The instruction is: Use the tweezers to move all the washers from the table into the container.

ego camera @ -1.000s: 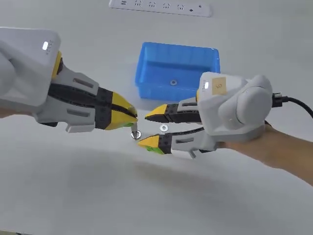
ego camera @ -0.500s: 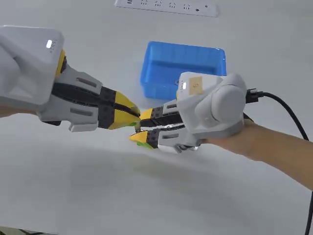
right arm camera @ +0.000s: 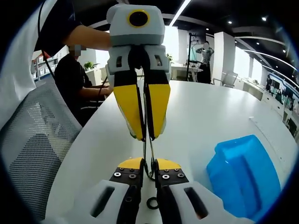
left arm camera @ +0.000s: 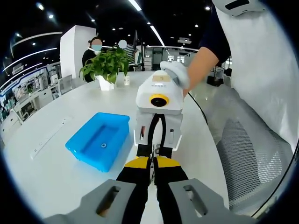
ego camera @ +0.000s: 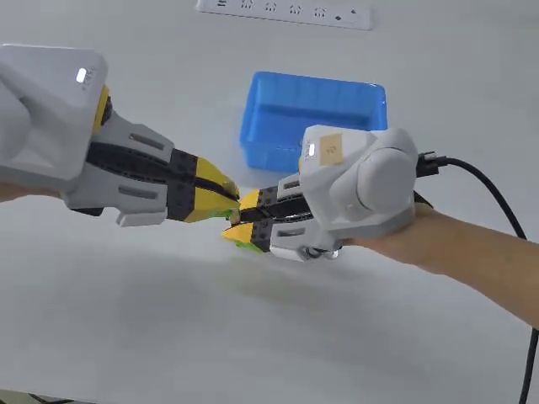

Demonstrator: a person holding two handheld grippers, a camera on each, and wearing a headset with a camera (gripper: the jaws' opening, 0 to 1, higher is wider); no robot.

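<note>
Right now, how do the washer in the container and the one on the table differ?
The stored washer lies inside the blue container, apart from any jaws; the table washer lies on the white table, below the right gripper, not yet moved. Both lie flat.

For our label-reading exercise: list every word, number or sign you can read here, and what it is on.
Sticker on the right gripper: a mark, too blurred to read.
Power strip: markings too small to read.
No other text is readable.
</note>
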